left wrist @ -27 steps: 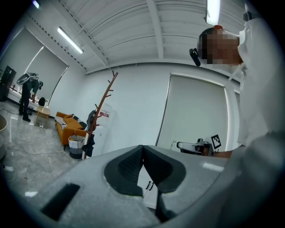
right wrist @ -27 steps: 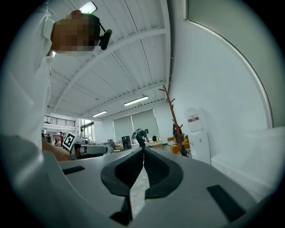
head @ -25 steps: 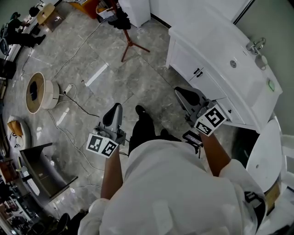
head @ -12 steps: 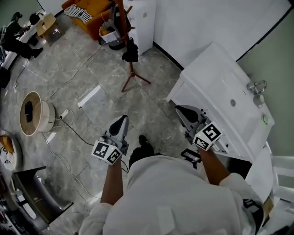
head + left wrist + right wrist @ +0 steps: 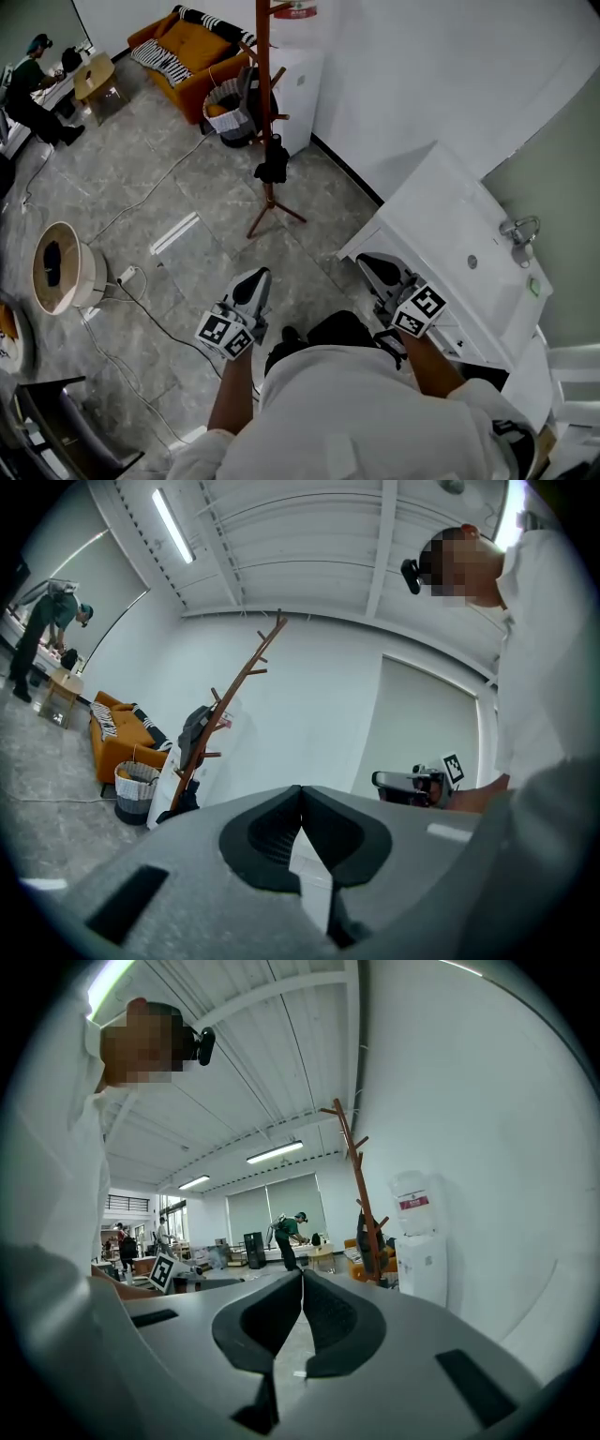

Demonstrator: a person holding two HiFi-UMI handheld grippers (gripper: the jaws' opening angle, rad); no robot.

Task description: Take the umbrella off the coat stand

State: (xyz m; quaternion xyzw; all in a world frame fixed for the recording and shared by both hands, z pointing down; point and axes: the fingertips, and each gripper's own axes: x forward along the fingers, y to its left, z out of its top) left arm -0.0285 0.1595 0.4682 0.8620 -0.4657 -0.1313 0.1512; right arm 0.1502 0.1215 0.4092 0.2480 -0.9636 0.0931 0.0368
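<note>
approaching the reddish-brown wooden coat stand (image 5: pixel 267 103), the person carries both grippers low and level in front of the body, well short of it. the left gripper (image 5: pixel 253 281) has its jaws pressed together with nothing between them, as the left gripper view confirms. the right gripper (image 5: pixel 375 267) is likewise closed and empty.

change noted: a second ago only the stand's tripod feet showed at the top of the head view. now the whole pole with its pegs is in sight and nearer, so the person has walked toward it while neither gripper's jaws moved.

the task's thing, what looks like a folded black umbrella (image 5: pixel 273 164), hangs low on the stand's pole, just above the feet, untouched. a woven basket (image 5: pixel 225 108) and a white water dispenser (image 5: pixel 300 75) stand just behind the stand.

judgement: the task is at the approach stage. the gap to the stand has yet to be closed, and one gripper's jaws must part before any hold on the umbrella is possible.
</note>
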